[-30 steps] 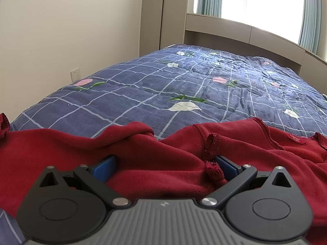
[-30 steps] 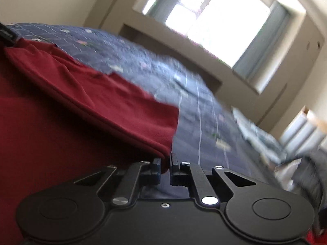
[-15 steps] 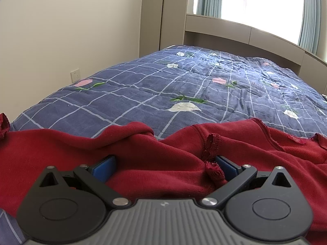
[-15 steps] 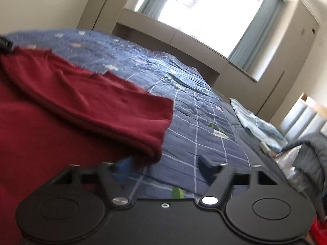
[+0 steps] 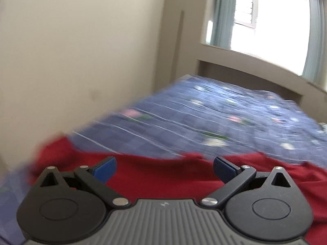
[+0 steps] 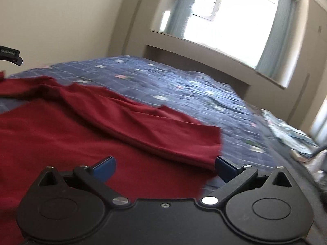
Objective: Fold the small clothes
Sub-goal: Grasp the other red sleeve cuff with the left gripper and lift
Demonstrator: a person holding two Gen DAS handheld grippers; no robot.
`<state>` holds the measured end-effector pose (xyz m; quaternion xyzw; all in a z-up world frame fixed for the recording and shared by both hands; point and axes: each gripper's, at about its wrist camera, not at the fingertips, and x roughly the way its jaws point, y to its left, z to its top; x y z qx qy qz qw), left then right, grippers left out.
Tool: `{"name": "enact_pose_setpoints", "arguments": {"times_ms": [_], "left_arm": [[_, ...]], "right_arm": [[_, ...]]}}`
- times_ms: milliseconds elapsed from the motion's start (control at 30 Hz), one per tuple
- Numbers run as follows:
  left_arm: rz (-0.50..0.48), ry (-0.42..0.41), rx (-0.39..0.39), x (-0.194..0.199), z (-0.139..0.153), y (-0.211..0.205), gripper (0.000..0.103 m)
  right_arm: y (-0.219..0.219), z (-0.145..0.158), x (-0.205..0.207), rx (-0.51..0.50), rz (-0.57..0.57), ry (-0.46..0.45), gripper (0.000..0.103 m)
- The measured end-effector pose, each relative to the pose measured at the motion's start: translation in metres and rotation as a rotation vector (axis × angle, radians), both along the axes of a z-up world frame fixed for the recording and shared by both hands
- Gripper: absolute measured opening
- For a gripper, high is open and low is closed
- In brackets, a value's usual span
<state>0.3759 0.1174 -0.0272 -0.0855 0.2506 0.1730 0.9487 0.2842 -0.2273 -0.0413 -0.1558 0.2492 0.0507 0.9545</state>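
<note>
Red garment [image 6: 85,134] lies spread on the blue quilt [image 6: 184,85], one flap folded over on top. Right gripper [image 6: 164,166] opening, jaws wide, nothing pinched btwn them. Left gripper [image 5: 164,166] also wide apart above the cloth, prob. not touching; view blurred.

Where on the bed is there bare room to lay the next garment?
The blue quilt is bare from the red garment's far edge up to the headboard, and between the garment and the bed's right edge. Crowded: the near end, under the garment, and the right edge, where light folded cloth lies.
</note>
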Motion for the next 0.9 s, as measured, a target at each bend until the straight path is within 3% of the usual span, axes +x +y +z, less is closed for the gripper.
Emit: {"name": "enact_pose_setpoints", "arguments": {"times_ms": [133, 300, 433, 500, 633, 733, 833, 867, 900], "left_arm": [[0.115, 0.027, 0.097, -0.025, 0.002, 0.050, 0.103], [0.228, 0.064, 0.069, -0.035, -0.017, 0.112, 0.103], [0.205, 0.107, 0.073, -0.023, -0.034, 0.131, 0.103], [0.184, 0.148, 0.140, -0.011, -0.043, 0.128, 0.103], [0.134, 0.254, 0.349, 0.013, -0.056, 0.114, 0.103], [0.099, 0.278, 0.430, 0.025, -0.060, 0.111, 0.100], [0.081, 0.269, 0.467, 0.032, -0.061, 0.111, 0.081], [0.067, 0.266, 0.460, 0.033, -0.061, 0.113, 0.069], [0.052, 0.260, 0.439, 0.034, -0.060, 0.116, 0.043]], "right_arm": [[0.030, -0.006, -0.001, 0.015, 0.050, 0.028, 0.102], [0.048, -0.013, 0.001, 0.033, 0.067, 0.061, 0.102], [0.053, -0.021, 0.002, 0.035, 0.061, 0.094, 0.102], [0.054, -0.025, 0.002, 0.032, 0.059, 0.101, 0.102], [0.053, -0.029, 0.005, 0.043, 0.058, 0.116, 0.102], [0.051, -0.031, 0.006, 0.051, 0.057, 0.125, 0.102], [0.052, -0.032, 0.006, 0.056, 0.055, 0.129, 0.102], [0.052, -0.032, 0.006, 0.056, 0.055, 0.130, 0.102], [0.052, -0.032, 0.006, 0.056, 0.054, 0.130, 0.102]]}}
